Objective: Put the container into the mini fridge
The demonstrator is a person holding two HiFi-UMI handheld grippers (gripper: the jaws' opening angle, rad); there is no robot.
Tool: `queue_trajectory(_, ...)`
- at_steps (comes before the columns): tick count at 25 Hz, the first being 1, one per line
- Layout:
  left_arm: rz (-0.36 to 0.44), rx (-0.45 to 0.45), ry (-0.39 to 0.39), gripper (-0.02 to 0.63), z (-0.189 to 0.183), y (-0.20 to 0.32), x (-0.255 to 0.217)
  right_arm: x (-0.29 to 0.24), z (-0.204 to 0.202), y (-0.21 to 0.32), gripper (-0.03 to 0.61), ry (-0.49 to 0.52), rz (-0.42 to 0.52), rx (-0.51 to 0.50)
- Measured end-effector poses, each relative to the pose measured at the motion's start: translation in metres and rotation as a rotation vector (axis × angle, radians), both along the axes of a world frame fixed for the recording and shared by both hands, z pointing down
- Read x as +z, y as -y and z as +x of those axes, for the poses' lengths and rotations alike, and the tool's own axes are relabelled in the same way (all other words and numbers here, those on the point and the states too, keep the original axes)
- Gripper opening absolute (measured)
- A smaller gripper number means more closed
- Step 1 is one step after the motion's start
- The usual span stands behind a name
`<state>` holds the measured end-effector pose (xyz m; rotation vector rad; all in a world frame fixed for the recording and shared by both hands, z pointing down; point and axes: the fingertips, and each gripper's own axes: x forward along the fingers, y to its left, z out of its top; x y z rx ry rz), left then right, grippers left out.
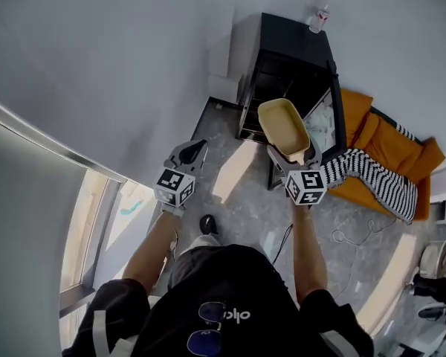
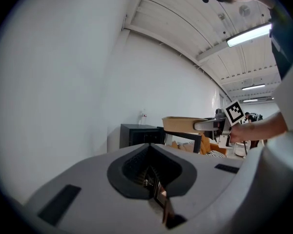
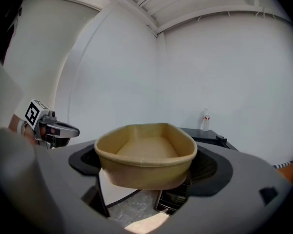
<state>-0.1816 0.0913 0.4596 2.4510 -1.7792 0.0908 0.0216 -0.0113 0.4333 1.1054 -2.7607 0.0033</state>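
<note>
Container [image 1: 282, 129] tan, empty, up in the air in front of the open fridge [image 1: 293, 43], right gripper [image 1: 290, 157] jaws clamped on its near end. Left gripper [image 1: 192, 152] jaws together, holding nothing, well left of the container. Bottle [image 1: 319, 17] on fridge top

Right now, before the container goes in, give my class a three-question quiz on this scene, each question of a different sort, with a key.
1. True or false: the right gripper holds the container.
2. What stands on top of the mini fridge? A) a bottle B) a mug C) a plate
3. Fill in: the fridge's door stands ____.
Key: 1 true; 2 A; 3 open.
</note>
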Motion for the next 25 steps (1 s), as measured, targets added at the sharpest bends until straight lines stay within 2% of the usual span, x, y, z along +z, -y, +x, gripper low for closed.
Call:
queue_trajectory(5, -0.006, 0.047, -0.009, 0.008, -0.026, 0.032, 0.008, -0.006, -0.027, 0.031, 0.529, -0.015, 0.02, 0.038)
queue_trajectory(10, -0.02, 0.11, -0.009, 0.008, -0.03, 0.063, 0.014, -0.011, -0.032, 0.063, 0.529, -0.011, 0.025, 0.09)
queue_trajectory(25, -0.061, 0.356, 0.017, 0.008, 0.003, 0.187, 0.042, 0.019, -0.016, 0.201, 0.529, 0.014, -0.014, 0.23)
